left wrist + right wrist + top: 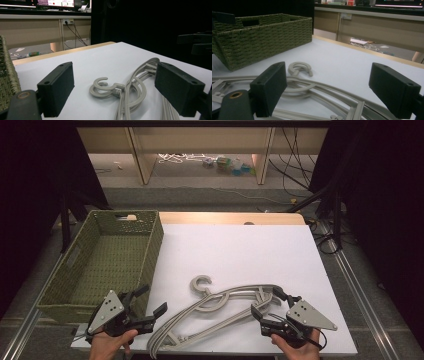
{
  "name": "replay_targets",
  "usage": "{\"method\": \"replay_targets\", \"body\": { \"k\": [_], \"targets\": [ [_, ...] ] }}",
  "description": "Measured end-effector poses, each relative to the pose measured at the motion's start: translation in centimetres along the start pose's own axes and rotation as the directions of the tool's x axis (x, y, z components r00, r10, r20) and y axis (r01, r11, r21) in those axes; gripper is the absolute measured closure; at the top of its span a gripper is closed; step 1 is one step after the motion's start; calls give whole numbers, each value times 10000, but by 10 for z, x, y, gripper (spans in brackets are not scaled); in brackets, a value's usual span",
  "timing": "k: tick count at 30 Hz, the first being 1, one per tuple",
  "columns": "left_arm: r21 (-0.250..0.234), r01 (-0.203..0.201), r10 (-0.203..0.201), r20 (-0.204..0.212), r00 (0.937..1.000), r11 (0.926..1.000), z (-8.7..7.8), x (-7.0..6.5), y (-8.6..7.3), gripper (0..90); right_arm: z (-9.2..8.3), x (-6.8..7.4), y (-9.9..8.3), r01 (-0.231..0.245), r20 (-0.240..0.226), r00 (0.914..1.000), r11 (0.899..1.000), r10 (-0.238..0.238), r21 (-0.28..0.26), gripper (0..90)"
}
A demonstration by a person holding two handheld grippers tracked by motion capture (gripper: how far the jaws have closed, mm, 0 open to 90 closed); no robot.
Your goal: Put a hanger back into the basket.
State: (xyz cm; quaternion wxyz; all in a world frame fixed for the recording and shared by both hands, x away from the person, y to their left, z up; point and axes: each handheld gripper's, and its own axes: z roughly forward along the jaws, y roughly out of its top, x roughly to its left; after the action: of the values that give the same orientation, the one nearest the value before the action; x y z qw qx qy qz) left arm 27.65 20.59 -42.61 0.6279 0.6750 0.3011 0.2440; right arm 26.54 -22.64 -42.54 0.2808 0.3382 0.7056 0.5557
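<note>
A pile of grey plastic hangers (pixel 220 312) lies on the white table top near the front edge, their hooks (pixel 201 285) pointing toward the far side. They also lie ahead of the jaws in the left gripper view (pixel 130 87) and the right gripper view (pixel 312 92). My left gripper (pixel 150 307) rests at the front left, beside the hangers' left ends, open with nothing between its jaws. My right gripper (pixel 267 307) sits at the hangers' right ends, open too and holding nothing. A hand holds each gripper from the bottom edge.
A green woven basket (pixel 150 250), with nothing in it, stands on the table's left side, close to my left gripper; its wall shows in the right gripper view (pixel 262 42). The white mat (pixel 240 250) stretches bare behind the hangers. Shelving and cables lie beyond the table.
</note>
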Motion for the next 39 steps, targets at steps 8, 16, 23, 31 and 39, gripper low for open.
{"method": "replay_targets", "body": {
  "k": [8, 16, 23, 31, 39],
  "targets": [
    [36, -7, 6, 24, 10000, 10000, 0, 0, 0, 157, 1, -4, 1, -4, -64, 10000, 10000, 4, -19, 158],
    [40, 38, -38, -13, 10000, 10000, 0, -1, 0, 157, 4, -9, 4, 340, -379, 9988, 9988, -326, 357, 164],
    [107, -42, 43, -31, 10000, 9999, 0, 0, 0, 157, 17, -21, 10, 1459, -934, 9864, 9815, -1349, 1238, 194],
    [135, -102, 102, -9, 9999, 9999, 0, 0, 0, 158, 44, -25, 17, 2355, -1726, 9640, 9511, -2024, 1996, 230],
    [56, 64, -65, 138, 9999, 10000, 2, -1, -1, 159, 74, -30, 20, 3228, -2794, 9303, 8925, -2378, 3150, 277]
  ]
}}
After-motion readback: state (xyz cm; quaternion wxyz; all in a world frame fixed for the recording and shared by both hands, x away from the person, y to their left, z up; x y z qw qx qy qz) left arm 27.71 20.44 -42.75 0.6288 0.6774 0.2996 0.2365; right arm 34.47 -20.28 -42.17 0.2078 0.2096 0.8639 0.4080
